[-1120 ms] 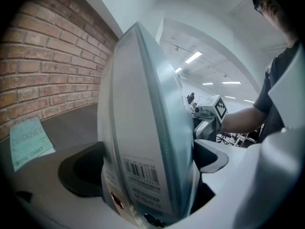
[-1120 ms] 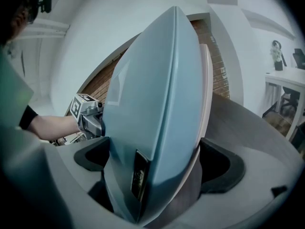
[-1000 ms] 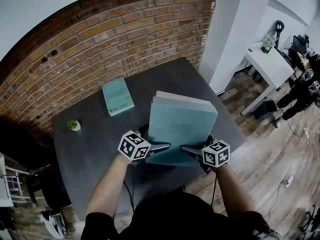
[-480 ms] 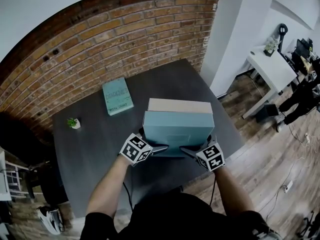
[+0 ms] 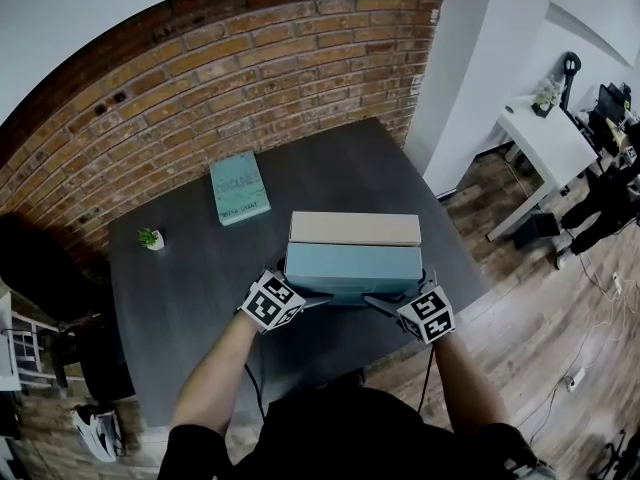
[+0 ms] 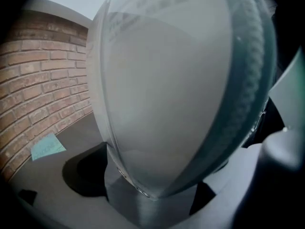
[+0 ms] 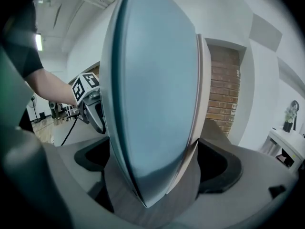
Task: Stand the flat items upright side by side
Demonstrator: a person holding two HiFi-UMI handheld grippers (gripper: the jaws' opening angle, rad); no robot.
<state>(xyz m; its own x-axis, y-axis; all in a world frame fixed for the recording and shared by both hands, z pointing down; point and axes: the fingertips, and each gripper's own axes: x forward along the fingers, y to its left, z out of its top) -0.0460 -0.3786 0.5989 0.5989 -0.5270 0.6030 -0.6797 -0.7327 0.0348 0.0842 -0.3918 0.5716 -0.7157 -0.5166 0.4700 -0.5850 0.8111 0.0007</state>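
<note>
Thick teal book (image 5: 352, 260) held upright above the dark table (image 5: 180, 288)
Left gripper (image 5: 316, 296) and right gripper (image 5: 380, 301) each clamp it.

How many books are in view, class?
2. A thick teal book stands upright towards the table's front, gripped by the left gripper and right gripper. A thin teal book lies flat near the brick wall. No others are visible.

Soft, even indoor light is filling the head view, casting faint shadows; fisheye distortion is bending the brick wall (image 5: 200, 78) and blackening the corners. In both gripper views the close book (image 6: 181, 80) is blurring.
</note>
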